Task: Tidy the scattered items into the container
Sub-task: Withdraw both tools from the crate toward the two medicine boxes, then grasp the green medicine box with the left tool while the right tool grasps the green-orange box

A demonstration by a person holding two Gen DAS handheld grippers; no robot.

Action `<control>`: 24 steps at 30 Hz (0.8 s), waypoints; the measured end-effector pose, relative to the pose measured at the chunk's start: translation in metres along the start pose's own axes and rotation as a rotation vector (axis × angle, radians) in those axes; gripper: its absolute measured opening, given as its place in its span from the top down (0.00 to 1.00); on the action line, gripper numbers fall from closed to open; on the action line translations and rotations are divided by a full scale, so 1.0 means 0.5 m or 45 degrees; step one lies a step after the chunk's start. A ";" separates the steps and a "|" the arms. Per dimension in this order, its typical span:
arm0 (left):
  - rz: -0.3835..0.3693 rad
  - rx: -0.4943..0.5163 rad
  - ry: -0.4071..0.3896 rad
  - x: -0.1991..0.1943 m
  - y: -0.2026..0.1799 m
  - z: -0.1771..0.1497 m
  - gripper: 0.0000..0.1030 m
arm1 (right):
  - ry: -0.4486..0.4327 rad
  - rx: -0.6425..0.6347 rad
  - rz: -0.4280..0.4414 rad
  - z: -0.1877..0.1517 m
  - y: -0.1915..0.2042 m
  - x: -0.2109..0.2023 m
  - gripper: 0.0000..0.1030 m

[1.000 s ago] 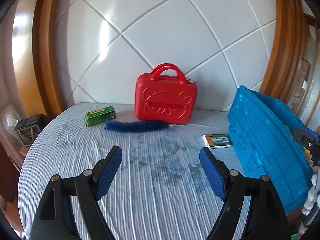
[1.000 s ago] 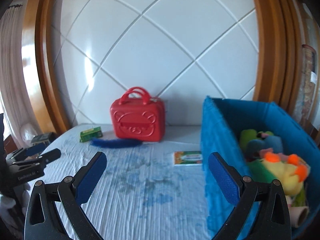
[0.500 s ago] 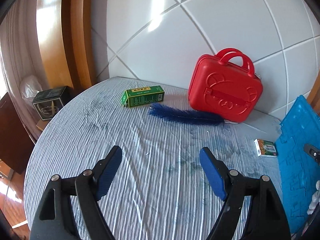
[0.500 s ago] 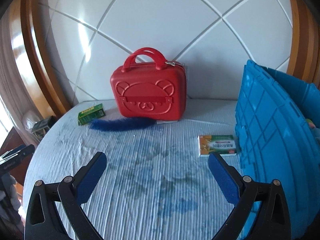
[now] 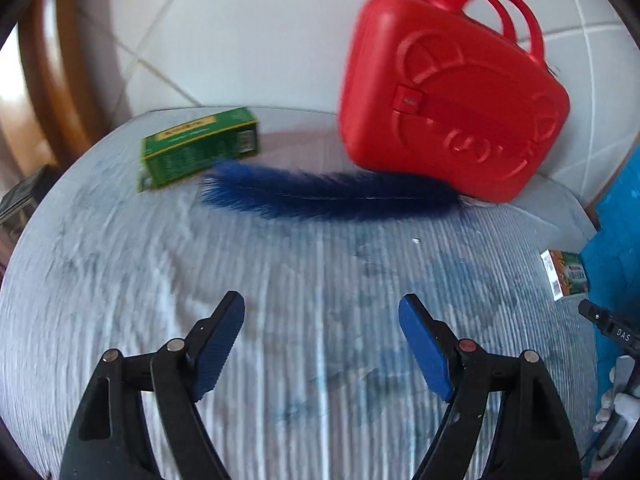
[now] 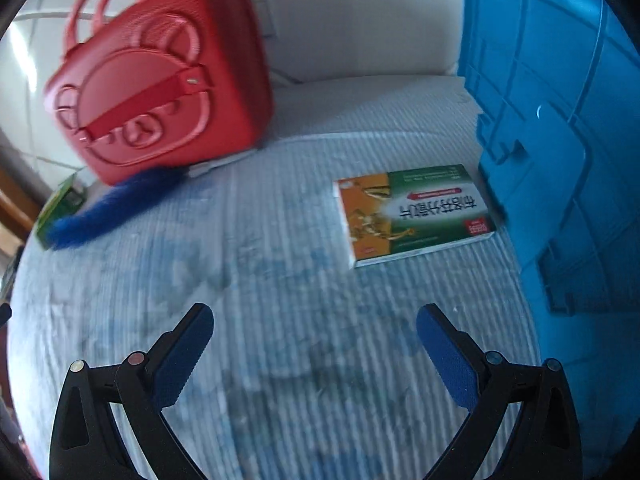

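Note:
A dark blue feather [image 5: 332,196] lies on the striped cloth in front of a red bear-embossed case [image 5: 452,100]. A green carton [image 5: 198,148] sits to the feather's left. My left gripper [image 5: 320,312] hovers just short of the feather; its jaws are closing with nothing between them. A flat orange-and-green box [image 6: 412,212] lies beside the blue crate [image 6: 560,120]. My right gripper [image 6: 314,320] stands open, a little short of that box and to its left. The feather [image 6: 116,208], the case [image 6: 160,76] and the carton [image 6: 60,208] also show in the right wrist view.
The round table's striped, blue-stained cloth [image 5: 300,360] runs up to a white tiled wall [image 5: 248,28]. The blue crate's wall [image 5: 616,232] rises at the right, with the small box [image 5: 566,274] against it. Part of the other gripper [image 5: 612,332] shows at the right edge.
Both grippers have dropped toward the table and moved forward. The feather, carton and case loom larger in the left view, the flat box in the right. The crate's contents have left the right view.

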State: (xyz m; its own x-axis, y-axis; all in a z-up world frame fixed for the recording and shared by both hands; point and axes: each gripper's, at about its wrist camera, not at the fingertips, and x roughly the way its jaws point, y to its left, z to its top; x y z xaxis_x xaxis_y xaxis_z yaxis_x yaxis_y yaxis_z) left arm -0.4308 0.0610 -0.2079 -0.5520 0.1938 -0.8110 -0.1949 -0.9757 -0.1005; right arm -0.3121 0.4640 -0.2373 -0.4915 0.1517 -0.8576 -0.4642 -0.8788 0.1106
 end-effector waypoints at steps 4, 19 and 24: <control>-0.151 0.175 0.056 0.102 -0.154 0.027 0.59 | -0.073 0.045 -0.110 -0.010 -0.023 0.027 0.03; -0.387 0.657 -0.008 0.328 -0.600 0.117 0.63 | -0.127 0.270 -0.455 -0.041 -0.097 0.108 0.23; -0.397 0.701 -0.024 0.365 -0.663 0.121 0.63 | -0.137 0.335 -0.449 -0.027 -0.129 0.113 0.22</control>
State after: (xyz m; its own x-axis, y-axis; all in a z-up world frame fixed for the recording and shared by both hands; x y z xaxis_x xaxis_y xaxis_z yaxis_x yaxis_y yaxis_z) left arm -0.5162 0.4263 -0.2878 -0.4152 0.4669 -0.7807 -0.7347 -0.6783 -0.0150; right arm -0.2999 0.5234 -0.2996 -0.3366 0.4796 -0.8103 -0.7818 -0.6220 -0.0435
